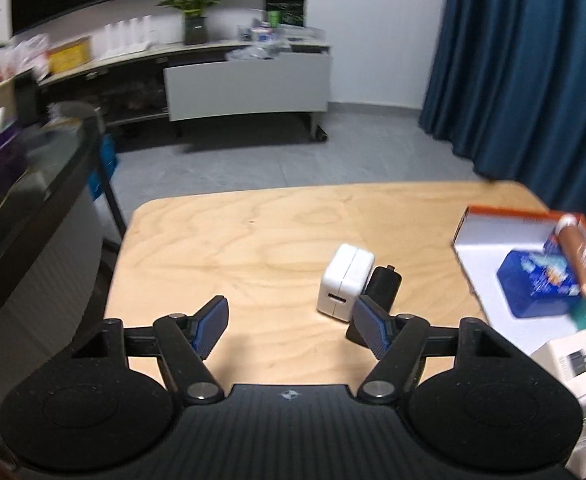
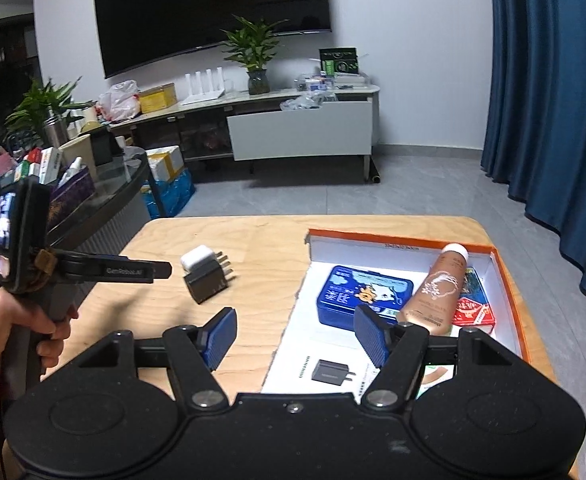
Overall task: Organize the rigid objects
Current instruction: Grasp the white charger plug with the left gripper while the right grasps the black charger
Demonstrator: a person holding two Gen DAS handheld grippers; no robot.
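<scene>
Both grippers wide open, empty: left gripper (image 1: 289, 326) lines up on white charger (image 1: 345, 282); right gripper (image 2: 293, 336) waits by box (image 2: 509, 280).

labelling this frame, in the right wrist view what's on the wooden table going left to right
white charger → black charger → blue tin → brown tube → red packet. The last three lie inside the orange-edged box.

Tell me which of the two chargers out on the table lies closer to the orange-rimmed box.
The black charger: it lies on the box's side of the white charger.
</scene>
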